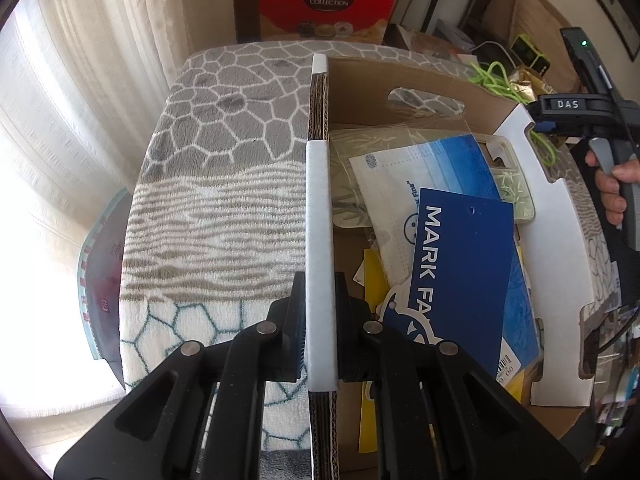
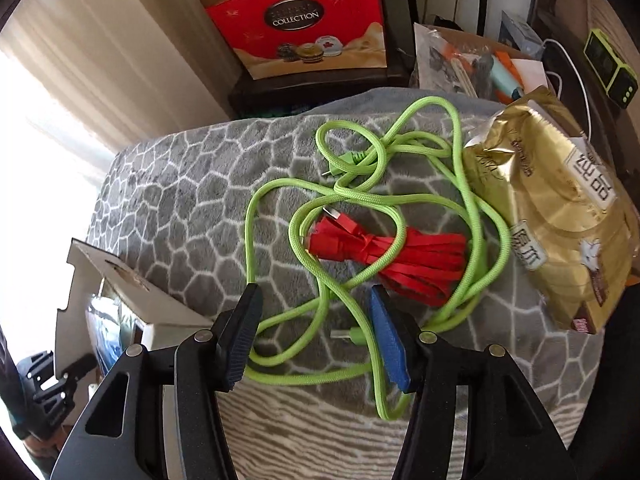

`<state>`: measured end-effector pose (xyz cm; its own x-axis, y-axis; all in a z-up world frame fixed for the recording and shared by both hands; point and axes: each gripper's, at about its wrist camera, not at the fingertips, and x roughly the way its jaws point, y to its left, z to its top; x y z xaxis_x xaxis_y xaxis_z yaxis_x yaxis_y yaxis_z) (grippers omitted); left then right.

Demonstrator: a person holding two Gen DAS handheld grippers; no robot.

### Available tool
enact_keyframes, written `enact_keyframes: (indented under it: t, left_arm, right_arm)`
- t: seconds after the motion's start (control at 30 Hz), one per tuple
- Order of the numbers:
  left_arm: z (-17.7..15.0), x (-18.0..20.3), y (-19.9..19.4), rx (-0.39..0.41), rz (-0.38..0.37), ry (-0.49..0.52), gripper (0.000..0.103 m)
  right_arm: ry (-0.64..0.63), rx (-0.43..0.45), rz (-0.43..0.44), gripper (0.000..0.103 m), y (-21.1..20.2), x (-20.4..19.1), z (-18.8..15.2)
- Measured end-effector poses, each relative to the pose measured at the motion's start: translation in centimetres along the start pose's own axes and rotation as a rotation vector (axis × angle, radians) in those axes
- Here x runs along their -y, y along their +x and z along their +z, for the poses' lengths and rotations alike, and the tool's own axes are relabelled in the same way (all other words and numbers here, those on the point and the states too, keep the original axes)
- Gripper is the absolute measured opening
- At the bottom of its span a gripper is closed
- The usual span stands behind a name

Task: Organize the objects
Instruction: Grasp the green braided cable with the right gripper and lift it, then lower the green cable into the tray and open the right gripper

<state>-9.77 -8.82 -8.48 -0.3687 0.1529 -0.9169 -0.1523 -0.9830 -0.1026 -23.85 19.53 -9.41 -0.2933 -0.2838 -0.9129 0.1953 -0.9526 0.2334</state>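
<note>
My left gripper (image 1: 319, 320) is shut on the white-taped wall (image 1: 319, 216) of a cardboard box (image 1: 420, 80). Inside the box lie a blue "MARK" card (image 1: 464, 272), a face-mask packet (image 1: 424, 176), a patterned pouch (image 1: 516, 184) and yellow paper (image 1: 374, 264). My right gripper (image 2: 314, 332) is open, low over a tangled green cable (image 2: 360, 188) on the blanket. A bundled red flat cable (image 2: 404, 256) lies inside the green loops. A gold foil bag (image 2: 560, 216) lies to their right. The box corner (image 2: 116, 292) shows at the left of the right wrist view.
A grey and white patterned blanket (image 1: 224, 152) covers the surface. A red "Collection" gift bag (image 2: 304, 20) stands behind it. Clutter, a plastic bag of tools (image 2: 468, 60) and a green device (image 2: 608, 68) sit at the back right. The right hand-held gripper (image 1: 592, 104) shows beyond the box.
</note>
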Motion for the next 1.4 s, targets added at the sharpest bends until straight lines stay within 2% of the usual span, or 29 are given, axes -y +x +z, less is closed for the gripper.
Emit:
enact_keyframes:
  t: [0.03, 0.07, 0.2, 0.3, 0.53, 0.7, 0.9, 1.17, 1.3, 1.4]
  left_arm:
    - [0.0, 0.0, 0.0, -0.001, -0.002, -0.002, 0.01]
    - [0.0, 0.0, 0.0, -0.001, -0.005, -0.006, 0.01]
    - [0.0, -0.2, 0.1, -0.004, -0.015, -0.021, 0.01]
    - [0.0, -0.2, 0.1, -0.004, -0.015, -0.022, 0.01]
    - [-0.2, -0.7, 0.3, -0.003, -0.038, -0.072, 0.011]
    - [-0.5, -0.4, 0.5, -0.005, -0.024, -0.091, 0.011]
    - [-0.3, -0.2, 0.5, -0.019, -0.019, -0.111, 0.011]
    - [-0.1, -0.3, 0.7, -0.03, -0.033, -0.151, 0.011]
    - [-0.1, -0.7, 0.7, -0.032, -0.052, -0.167, 0.012]
    - [-0.1, -0.8, 0.7, -0.032, -0.052, -0.162, 0.012]
  right_arm:
    - [0.0, 0.0, -0.015, 0.036, 0.3, -0.1, 0.0]
    - [-0.002, 0.001, -0.029, 0.012, 0.5, -0.1, -0.1]
    - [-0.029, 0.051, -0.018, 0.009, -0.5, -0.4, -0.9]
    - [-0.043, 0.109, 0.03, 0.006, -2.7, -0.4, -1.2]
    - [-0.072, 0.261, 0.078, 0.005, -11.0, -1.4, -0.8]
    - [-0.097, 0.342, 0.109, 0.005, -17.0, -2.6, -0.2]
    - [-0.181, 0.402, 0.13, 0.005, -22.8, -6.1, -0.3]
    - [-0.311, 0.46, 0.204, 0.005, -28.2, -12.6, -2.4]
    - [-0.385, 0.475, 0.242, 0.006, -30.4, -16.1, -3.5]
    - [-0.434, 0.453, 0.275, 0.006, -30.4, -18.3, -4.7]
